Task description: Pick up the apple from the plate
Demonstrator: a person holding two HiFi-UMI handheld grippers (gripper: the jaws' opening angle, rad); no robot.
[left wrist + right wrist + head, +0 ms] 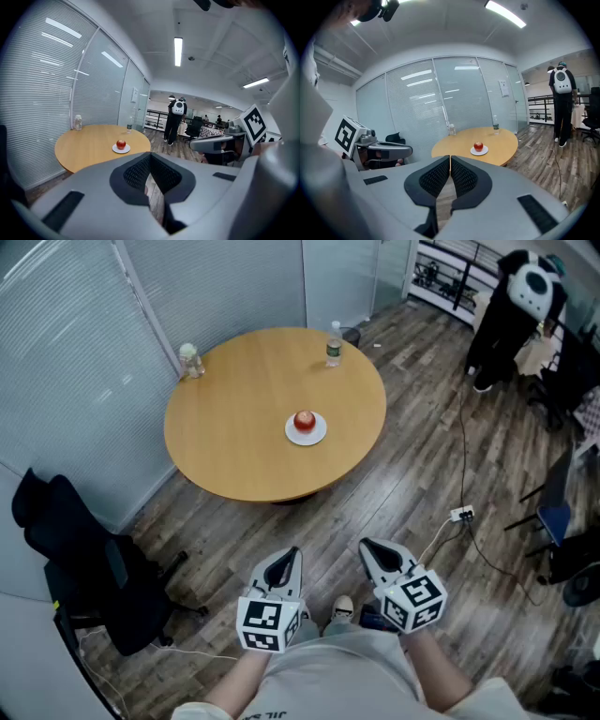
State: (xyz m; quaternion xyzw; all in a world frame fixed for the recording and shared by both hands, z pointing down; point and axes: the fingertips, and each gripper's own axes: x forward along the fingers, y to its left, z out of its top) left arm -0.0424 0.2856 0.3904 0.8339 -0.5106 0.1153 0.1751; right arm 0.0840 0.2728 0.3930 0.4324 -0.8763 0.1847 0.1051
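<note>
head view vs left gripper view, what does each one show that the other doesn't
Only the head view: the power strip on the floor and the marker cube on the left gripper. Only the left gripper view: the ceiling lights and its own jaws close up, shut with nothing between. Both: the round table, the apple on its white plate, two bottles, the person with the panda backpack, the right gripper.
</note>
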